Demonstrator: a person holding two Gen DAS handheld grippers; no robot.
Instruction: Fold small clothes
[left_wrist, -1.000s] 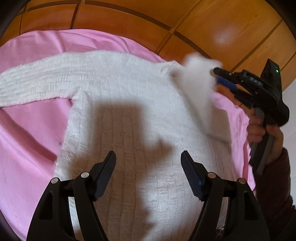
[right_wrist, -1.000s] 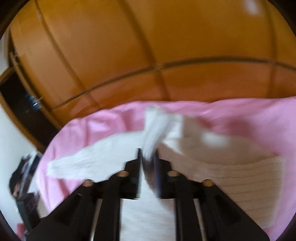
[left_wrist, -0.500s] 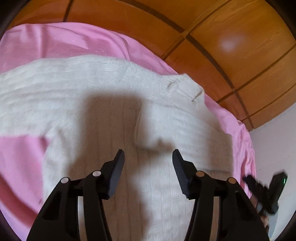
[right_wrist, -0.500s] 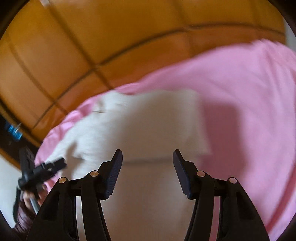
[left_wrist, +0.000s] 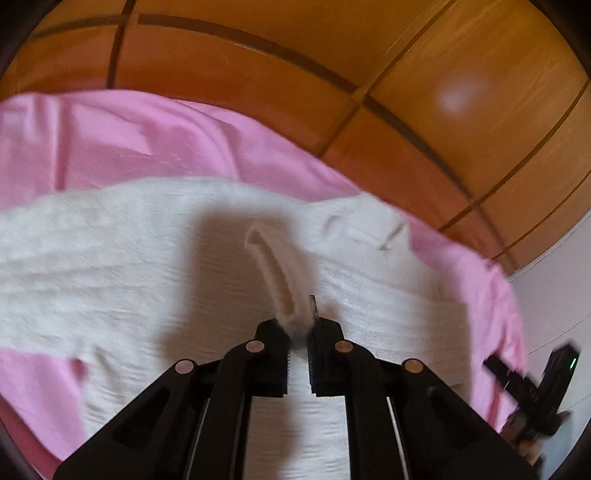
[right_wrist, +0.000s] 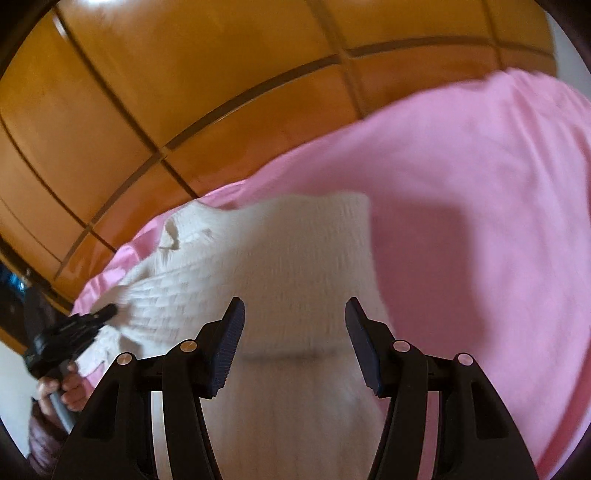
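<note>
A white knit sweater (left_wrist: 129, 266) lies spread on a pink sheet (left_wrist: 110, 140). My left gripper (left_wrist: 298, 332) is shut on the cuff of the sweater's folded sleeve (left_wrist: 273, 273), which stands up from the sweater's body. The left gripper also shows at the left of the right wrist view (right_wrist: 70, 332), at the sweater's edge. My right gripper (right_wrist: 293, 332) is open and empty above the sweater (right_wrist: 288, 258), over its right side. It also shows at the lower right of the left wrist view (left_wrist: 532, 391).
A wooden panelled wardrobe (left_wrist: 332, 74) rises behind the bed. The pink sheet (right_wrist: 480, 221) stretches to the right of the sweater. A white wall (left_wrist: 554, 314) is at the far right.
My right gripper let go of the sleeve, opened and drew back to the right. My left gripper closed on the sleeve's cuff lying on the sweater and raised it.
</note>
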